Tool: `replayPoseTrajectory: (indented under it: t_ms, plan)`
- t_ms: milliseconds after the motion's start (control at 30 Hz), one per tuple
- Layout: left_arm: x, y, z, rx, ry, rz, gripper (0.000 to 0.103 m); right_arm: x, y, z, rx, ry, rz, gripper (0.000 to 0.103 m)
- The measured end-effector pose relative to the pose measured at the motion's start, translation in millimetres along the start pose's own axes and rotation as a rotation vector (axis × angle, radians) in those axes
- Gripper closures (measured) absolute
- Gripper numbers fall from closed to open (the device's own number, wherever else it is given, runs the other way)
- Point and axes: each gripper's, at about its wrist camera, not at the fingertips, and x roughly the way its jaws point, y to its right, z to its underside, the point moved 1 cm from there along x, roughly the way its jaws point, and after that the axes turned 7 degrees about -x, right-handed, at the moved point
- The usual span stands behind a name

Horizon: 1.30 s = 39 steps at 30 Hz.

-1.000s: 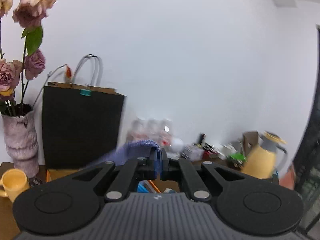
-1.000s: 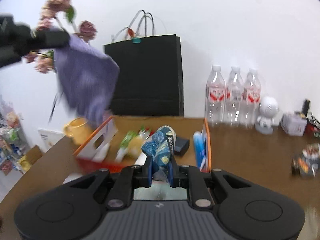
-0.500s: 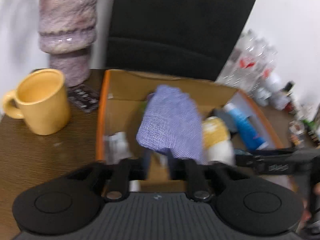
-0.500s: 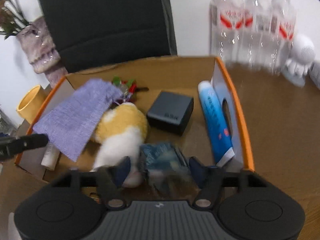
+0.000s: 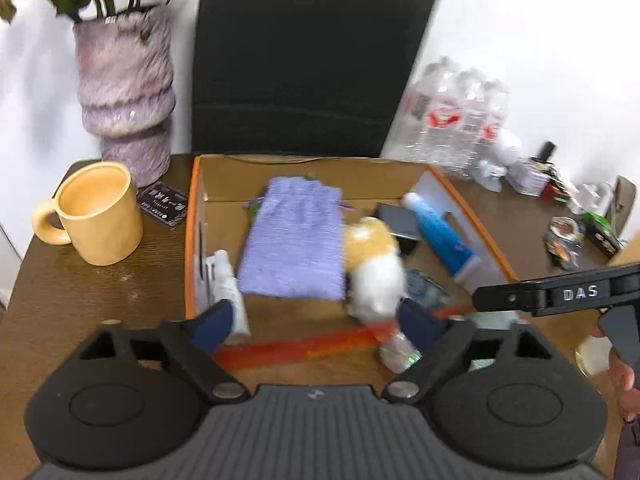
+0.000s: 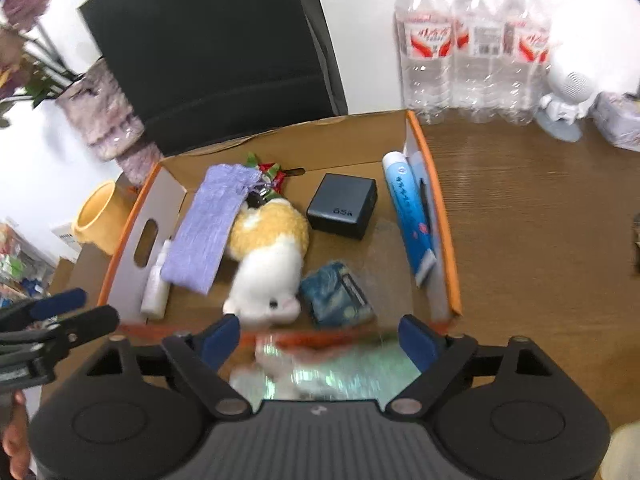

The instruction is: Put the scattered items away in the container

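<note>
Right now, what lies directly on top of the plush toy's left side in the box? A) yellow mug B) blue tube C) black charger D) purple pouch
D: the purple pouch overlaps the edge of the plush toy inside the box.

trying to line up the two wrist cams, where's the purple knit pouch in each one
Left wrist: the purple pouch lies flat at the picture's centre, in the box's left half, left of the plush toy.
Right wrist: the pouch sits left of centre, running diagonally beside the box's left wall, again left of the plush toy.
Shared landmark: the blue tube along the box's right wall.
</note>
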Motion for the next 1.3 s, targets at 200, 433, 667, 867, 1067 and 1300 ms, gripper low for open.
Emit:
replayPoseTrajectory:
  t_ms: [200, 433, 667, 867, 1067, 1300]
  plan:
    - [-39, 23, 45, 0.037, 0.055, -0.004, 0.000, -51, -10, 65, 0.011, 0.059, 0.011, 0.015]
    - [-77, 17, 142, 0.012, 0.123, -0.072, 0.000, -92, -27, 206, -0.047, 0.157, 0.040, 0.015]
    - [-101, 7, 208, -0.031, 0.154, -0.138, 0.000, -85, -39, 279, -0.164, 0.241, 0.123, 0.015]
    - [-85, -7, 246, -0.184, 0.063, -0.101, 0.000, -72, -41, 291, -0.171, 0.314, 0.069, 0.015]
    - [-78, 15, 264, -0.035, 0.109, -0.111, 0.000, -66, -38, 296, -0.159, 0.318, 0.069, 0.015]
    - [-66, 32, 274, 0.065, 0.084, -0.179, 0.000, -54, -46, 299, -0.145, 0.290, 0.035, 0.015]
